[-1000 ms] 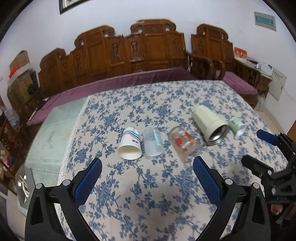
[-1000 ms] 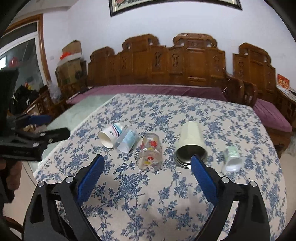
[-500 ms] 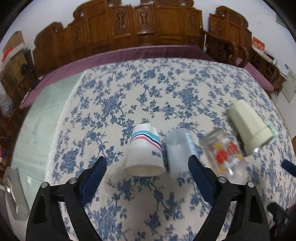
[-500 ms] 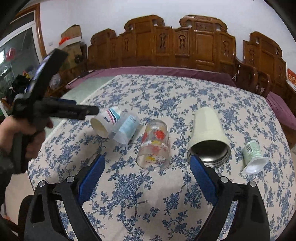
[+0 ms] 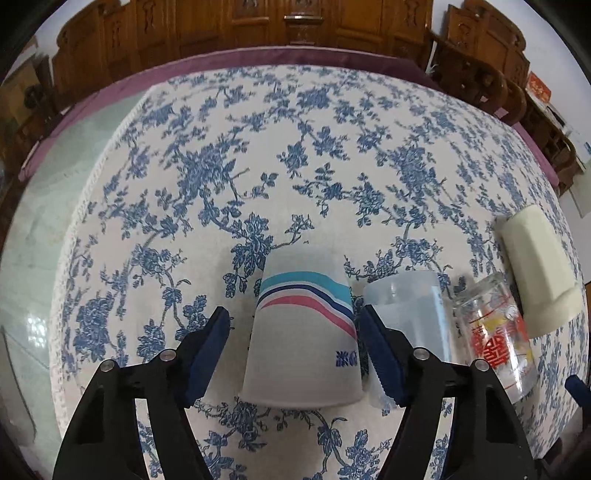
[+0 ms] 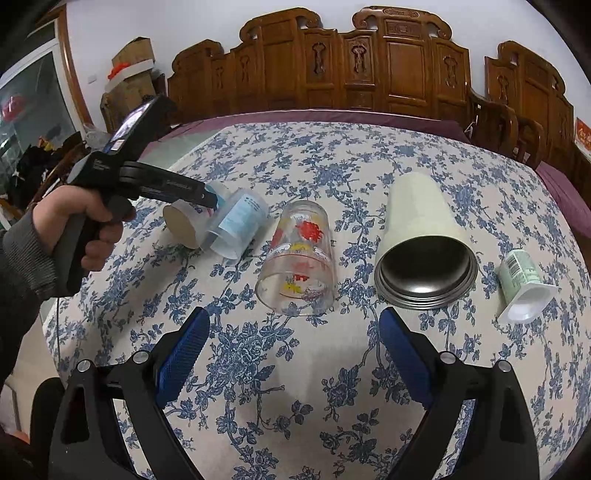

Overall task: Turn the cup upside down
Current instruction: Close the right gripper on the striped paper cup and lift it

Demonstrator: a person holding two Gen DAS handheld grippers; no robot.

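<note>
Paper cup (image 5: pixel 301 332) lies on its side on the tablecloth (image 5: pixel 295 147), long axis toward 12 o'clock, mouth nearest the left gripper (image 5: pixel 295 354), whose jaws straddle it, open, unclosed. Right gripper (image 6: pixel 295 354) empty, wide, farther off.

Your table (image 6: pixel 369 387), draped in a blue-flowered cloth (image 5: pixel 295 155), carried five cups lying on their sides: paper cup (image 5: pixel 303 347), clear plastic cup (image 5: pixel 410 306), printed glass (image 6: pixel 299 258), cream tumbler (image 6: pixel 421 229), small green cup (image 6: pixel 524 280).

Carved wooden bench (image 6: pixel 369 66) — white wall (image 6: pixel 207 26)
</note>
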